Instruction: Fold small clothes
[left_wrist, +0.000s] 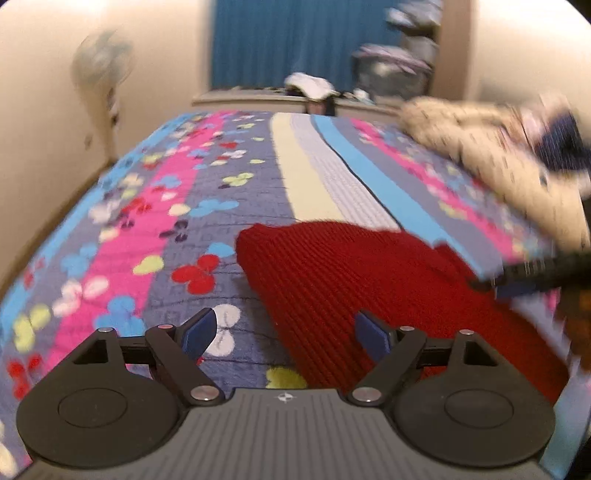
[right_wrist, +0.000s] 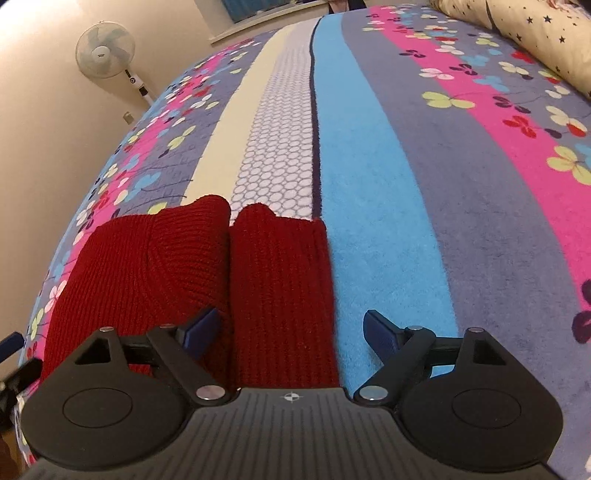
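Observation:
A dark red knitted garment (left_wrist: 351, 273) lies flat on the striped flowered bedspread (left_wrist: 155, 206). In the right wrist view the red garment (right_wrist: 192, 266) shows two folded parts side by side with a narrow gap between them. My left gripper (left_wrist: 284, 334) is open and empty, just above the garment's near left edge. My right gripper (right_wrist: 291, 330) is open and empty, over the garment's right-hand part. A blurred dark gripper tip (left_wrist: 532, 275) shows at the right edge of the left wrist view.
A cream star-print pillow (right_wrist: 535, 33) lies at the bed's far right, also in the left wrist view (left_wrist: 480, 144). A standing fan (right_wrist: 105, 50) is by the left wall. Piled clothes (left_wrist: 310, 86) and a blue curtain (left_wrist: 288, 40) are beyond the bed.

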